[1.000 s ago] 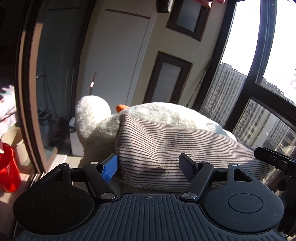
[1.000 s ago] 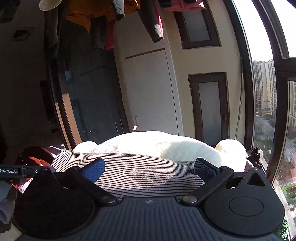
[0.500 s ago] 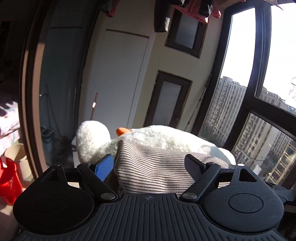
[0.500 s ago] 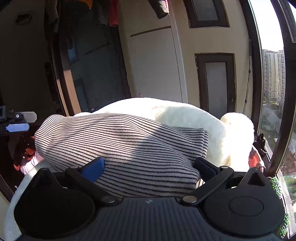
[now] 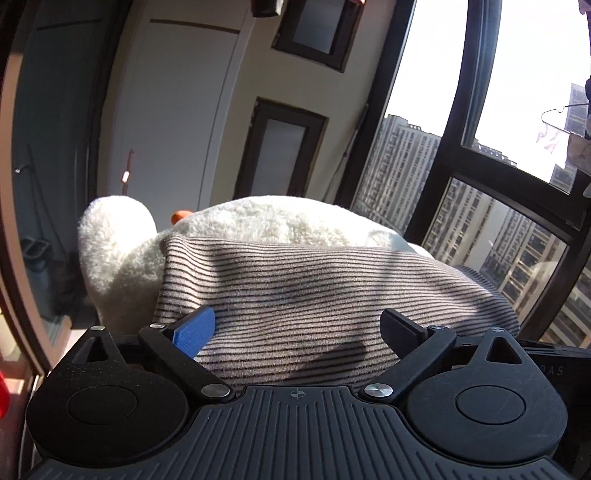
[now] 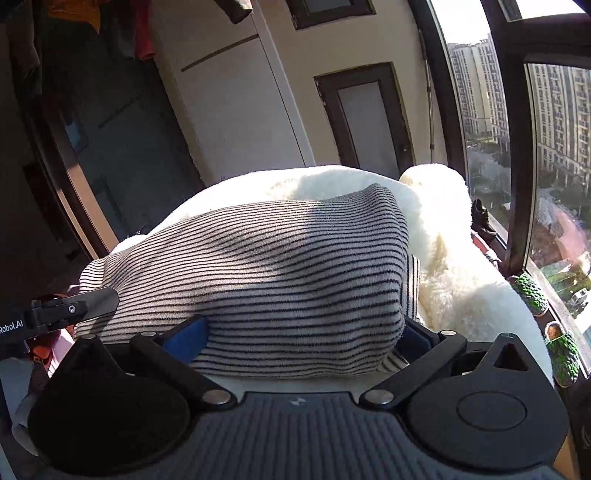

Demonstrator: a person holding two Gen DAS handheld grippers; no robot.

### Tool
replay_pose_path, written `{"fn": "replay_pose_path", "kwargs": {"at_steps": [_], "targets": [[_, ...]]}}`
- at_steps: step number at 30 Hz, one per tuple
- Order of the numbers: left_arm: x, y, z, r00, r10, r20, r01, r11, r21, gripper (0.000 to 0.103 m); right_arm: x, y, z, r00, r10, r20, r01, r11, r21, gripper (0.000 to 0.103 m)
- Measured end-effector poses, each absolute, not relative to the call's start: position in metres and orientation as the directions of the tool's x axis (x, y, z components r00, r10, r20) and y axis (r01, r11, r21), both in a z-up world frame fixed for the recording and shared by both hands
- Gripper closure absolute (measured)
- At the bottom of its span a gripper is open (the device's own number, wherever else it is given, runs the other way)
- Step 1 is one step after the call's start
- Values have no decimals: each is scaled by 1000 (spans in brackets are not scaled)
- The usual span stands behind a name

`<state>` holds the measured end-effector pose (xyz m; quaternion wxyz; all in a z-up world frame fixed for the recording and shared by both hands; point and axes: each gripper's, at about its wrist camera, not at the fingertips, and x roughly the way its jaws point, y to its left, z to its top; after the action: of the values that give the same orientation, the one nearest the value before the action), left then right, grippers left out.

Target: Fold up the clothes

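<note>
A folded beige garment with thin dark stripes [image 5: 317,288] [image 6: 258,273] lies on top of a big white plush toy [image 5: 118,243] [image 6: 461,266]. My left gripper [image 5: 297,328] sits low at the garment's near edge. Its jaws are opening wide, and the blue pad [image 5: 195,328] and black finger [image 5: 400,328] rest beside the cloth without pinching it. My right gripper [image 6: 301,339] is also spread wide at the near edge. The fold bulges between its fingers and covers part of the right fingertip [image 6: 415,338]. One finger of the left gripper [image 6: 74,306] shows at the left in the right wrist view.
Black-framed windows [image 5: 436,166] [image 6: 517,166] run along the right, with tower blocks outside. Green toy cucumbers [image 6: 532,295] and a dark shoe [image 6: 482,218] sit on the sill. Clothes hang overhead [image 6: 144,33]. The plush has an orange beak [image 5: 181,216]. A red object [image 5: 2,391] is at far left.
The left jaws have spread from about half open to wide. The right gripper has dropped toward the garment, which now fills more of its view and bulges between its fingers.
</note>
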<state>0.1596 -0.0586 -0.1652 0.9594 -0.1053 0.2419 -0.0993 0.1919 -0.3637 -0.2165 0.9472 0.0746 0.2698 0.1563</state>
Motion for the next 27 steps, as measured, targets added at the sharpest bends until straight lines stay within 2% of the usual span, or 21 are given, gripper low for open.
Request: {"fn": "replay_pose_path", "kwargs": {"at_steps": [4,6,7,9,11,14,20,27], "targets": [[133,-54,-153,886,-188,-423,88,966,-244,0,150,-340,-200,929,55,-367,-93,992,-86,0],[126,-53,-149,895,-179,-408,74,963,-259,0,134,-335,-190,961,67,-270,-97,990,-98,0],[126,-53,-148,890,-205,-406,89,954,-286,0,131,-336,-184,959,130,-251,-149,987,-57,0],[136,-55,-152,866,-288,-409,154,932,-328,0,137,-337,-177,923,275,-269,-274,961,40,0],[151,-60,-165,853,-276,-442,138,937,-320,0,158,-337,-180,870,351,-346,-333,936,111,0],[165,-67,-177,851,-262,-456,143,950,-279,0,193,-345,-202,818,363,-446,-324,932,164,0],[174,-84,-185,865,-205,-458,147,976,-161,0,212,-359,-214,807,386,-446,-320,922,219,0],[110,-87,-168,903,-67,-425,23,994,-108,0,144,-337,-186,862,323,-391,-305,946,107,0]]}}
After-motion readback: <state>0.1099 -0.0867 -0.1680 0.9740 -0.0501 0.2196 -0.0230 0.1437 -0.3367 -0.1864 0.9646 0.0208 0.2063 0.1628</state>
